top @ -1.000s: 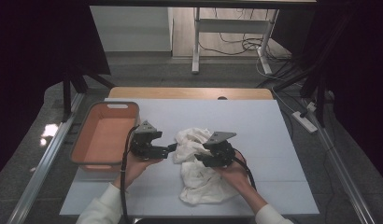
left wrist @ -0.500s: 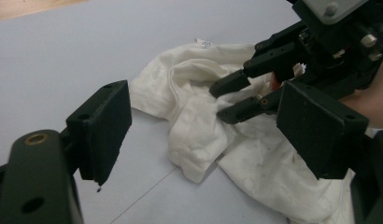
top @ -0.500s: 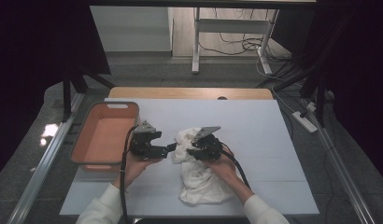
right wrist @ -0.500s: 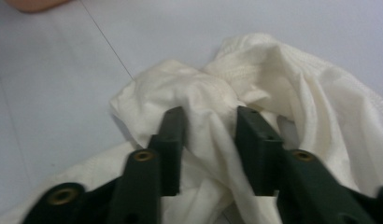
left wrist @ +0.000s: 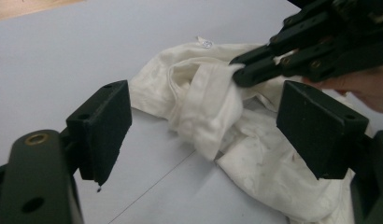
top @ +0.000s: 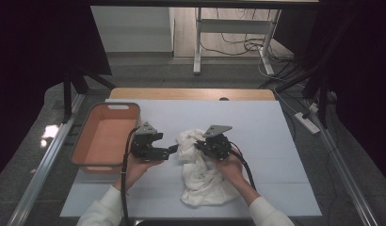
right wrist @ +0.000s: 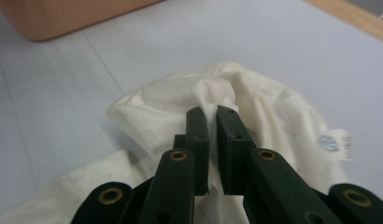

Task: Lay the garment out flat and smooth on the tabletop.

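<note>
Status: early stage of cloth handling. White cloth [top: 200, 169] lying crumpled on the grey-blue table mat [top: 276, 155], near the centre, stretching from between the two tools toward the near edge. No fold or flat spread visible yet; cloth neither lifted clear nor placed anywhere.

Right gripper [top: 200, 146]: clenched on a raised ridge of the cloth at its far end, fabric pinched between the jaws, as confirmed in the right gripper view [right wrist: 212, 116]. Grasp on that side judged complete.

Left gripper [top: 173, 149]: released, jaws standing wide apart, holding nothing. Positioned just left of the cloth's far end, aimed at the bunched fold hanging beside the right gripper's tips [left wrist: 241, 74]. Second grasp judged outstanding; straightening, folding or transfer likewise outstanding.

Surroundings: orange bin [top: 85, 141] at the left edge of the mat, well apart from the cloth, interior bare as far as visible. Small label [right wrist: 336, 142] sewn at one cloth edge. Cables [top: 247, 165] trailing from each tool toward the near side.

Obstructions: none between left gripper and cloth. Point of caution: right gripper tips close to the target fold, leaving limited room for the left jaws.
</note>
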Tool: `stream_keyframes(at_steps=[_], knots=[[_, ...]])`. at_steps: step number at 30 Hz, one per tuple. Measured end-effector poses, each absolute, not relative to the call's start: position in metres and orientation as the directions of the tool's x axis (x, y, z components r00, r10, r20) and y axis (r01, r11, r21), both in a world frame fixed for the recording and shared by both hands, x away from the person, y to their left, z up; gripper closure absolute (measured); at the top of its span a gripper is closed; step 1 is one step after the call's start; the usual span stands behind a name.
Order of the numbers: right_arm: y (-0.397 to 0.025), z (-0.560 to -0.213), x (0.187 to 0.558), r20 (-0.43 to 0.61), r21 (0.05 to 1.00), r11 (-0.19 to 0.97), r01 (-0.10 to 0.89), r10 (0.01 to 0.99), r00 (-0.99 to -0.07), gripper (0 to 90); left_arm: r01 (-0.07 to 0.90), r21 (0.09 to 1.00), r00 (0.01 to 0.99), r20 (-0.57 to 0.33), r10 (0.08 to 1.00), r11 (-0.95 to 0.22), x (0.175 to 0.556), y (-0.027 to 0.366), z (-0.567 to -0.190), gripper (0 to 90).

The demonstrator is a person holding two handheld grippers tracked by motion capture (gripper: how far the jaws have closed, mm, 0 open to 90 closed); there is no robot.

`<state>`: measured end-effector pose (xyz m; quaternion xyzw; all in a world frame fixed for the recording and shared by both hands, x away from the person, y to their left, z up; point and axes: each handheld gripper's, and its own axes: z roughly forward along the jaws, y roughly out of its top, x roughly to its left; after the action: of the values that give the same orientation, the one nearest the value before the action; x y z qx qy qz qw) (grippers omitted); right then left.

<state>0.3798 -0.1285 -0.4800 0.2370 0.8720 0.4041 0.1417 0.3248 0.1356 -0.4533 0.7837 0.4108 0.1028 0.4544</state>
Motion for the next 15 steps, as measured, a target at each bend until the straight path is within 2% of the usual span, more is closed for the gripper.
stream_keyframes(at_steps=[7,15], knots=[[-0.158,-0.465,0.383,-0.029,0.816,0.481,0.322,0.59,-0.807,83.9,0.548,0.797,0.644,-0.21,0.736,-0.252,0.323,0.136,-0.453,18.8],[-0.196,-0.454,0.382,-0.05,0.834,0.438,0.335,0.665,-0.745,84.1,0.549,0.796,0.645,-0.209,0.735,-0.256,0.324,0.134,-0.454,18.8]])
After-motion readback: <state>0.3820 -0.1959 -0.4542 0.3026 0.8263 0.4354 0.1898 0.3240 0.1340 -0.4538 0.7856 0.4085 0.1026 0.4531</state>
